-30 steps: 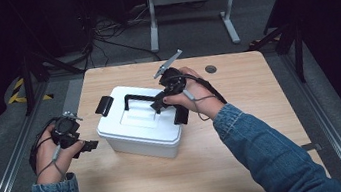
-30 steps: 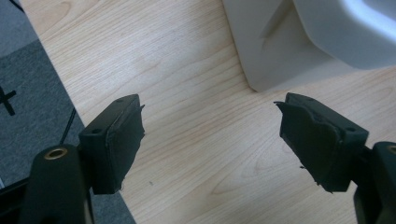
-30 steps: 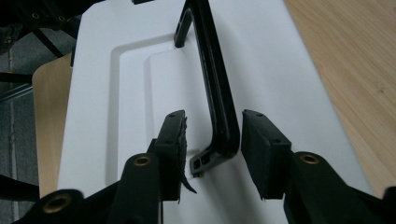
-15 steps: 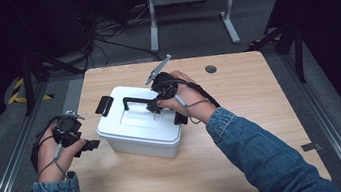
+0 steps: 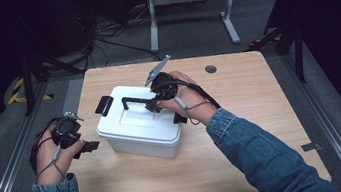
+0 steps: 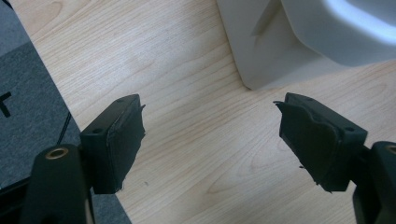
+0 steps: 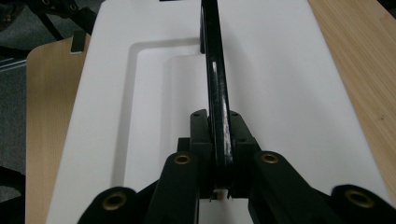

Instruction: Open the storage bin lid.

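Light wood-grain rectangular table (image 5: 244, 131), bearing near its left-middle a white plastic lidded storage box (image 5: 138, 131) with rounded corners, set at a slant to the table's edges. Recessed rectangular panel in the lid, smooth and glossy; a black side latch (image 5: 105, 105) flipped outward at the far-left end. Over the lid, raised upright, a thin glossy black plastic carrying handle (image 7: 217, 93) (a narrow arch, pivoted at both ends).

Right gripper (image 7: 215, 154) at the handle's right end, jaws having just been closing and now pinched fully together on the black bar, the bar running straight out between the pads. Left gripper (image 6: 212, 140) low over bare table just beside the box's left end, jaws spread wide, holding nothing, not touching the box wall.

Risks from here, as a judgement: grip sits toward one end of the handle rather than its middle, so a lift would likely tip the box and swing it on the pivots. Slick, thin bar could slide through the pads under load. With one latch already thrown open, lid could part from the body if the other latch is loose too (its state not visible), dropping the tub. Left gripper close enough to steady the wall, but a careless move could nudge the box sideways.
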Demonstrator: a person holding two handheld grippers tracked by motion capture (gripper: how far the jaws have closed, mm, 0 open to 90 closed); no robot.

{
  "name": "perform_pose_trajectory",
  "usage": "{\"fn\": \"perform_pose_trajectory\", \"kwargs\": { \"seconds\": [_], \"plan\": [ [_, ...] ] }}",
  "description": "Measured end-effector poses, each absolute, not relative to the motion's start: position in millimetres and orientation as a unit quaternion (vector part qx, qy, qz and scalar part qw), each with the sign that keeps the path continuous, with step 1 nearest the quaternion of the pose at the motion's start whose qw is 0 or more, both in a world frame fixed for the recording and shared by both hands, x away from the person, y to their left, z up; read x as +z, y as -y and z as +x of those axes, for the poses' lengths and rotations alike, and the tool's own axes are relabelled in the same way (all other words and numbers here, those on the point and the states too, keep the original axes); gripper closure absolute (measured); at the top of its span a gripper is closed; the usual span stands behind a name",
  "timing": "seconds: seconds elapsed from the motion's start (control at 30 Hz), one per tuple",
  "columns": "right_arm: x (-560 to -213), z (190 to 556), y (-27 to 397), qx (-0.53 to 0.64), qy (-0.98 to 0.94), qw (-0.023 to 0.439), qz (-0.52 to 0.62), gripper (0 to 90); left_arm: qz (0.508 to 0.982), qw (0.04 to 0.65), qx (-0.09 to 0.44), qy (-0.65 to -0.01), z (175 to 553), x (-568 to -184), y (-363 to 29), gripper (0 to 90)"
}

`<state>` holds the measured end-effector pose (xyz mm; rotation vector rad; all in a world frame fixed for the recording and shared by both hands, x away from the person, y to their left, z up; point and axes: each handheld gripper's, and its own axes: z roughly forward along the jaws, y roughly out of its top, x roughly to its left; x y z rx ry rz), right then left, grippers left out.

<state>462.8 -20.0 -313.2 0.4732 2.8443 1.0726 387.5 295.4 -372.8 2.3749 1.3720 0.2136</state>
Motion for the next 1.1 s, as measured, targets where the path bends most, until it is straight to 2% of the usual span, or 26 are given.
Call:
{"fn": "perform_pose_trajectory", "kwargs": {
  "seconds": [0.53, 1.1],
  "plan": [
    [-278.1, 457.5, 34.1, 0.403, -0.905, 0.052, 0.128, 85.2, 0.844, 0.184, 0.078, -0.498, 377.7, -375.4, -303.0, 22.2],
    [-244.5, 446.3, 86.9, 0.428, -0.89, 0.075, 0.142, 85.2, 0.847, 0.186, 0.067, -0.493, 375.0, -377.9, -302.8, 19.9]
  ]
}}
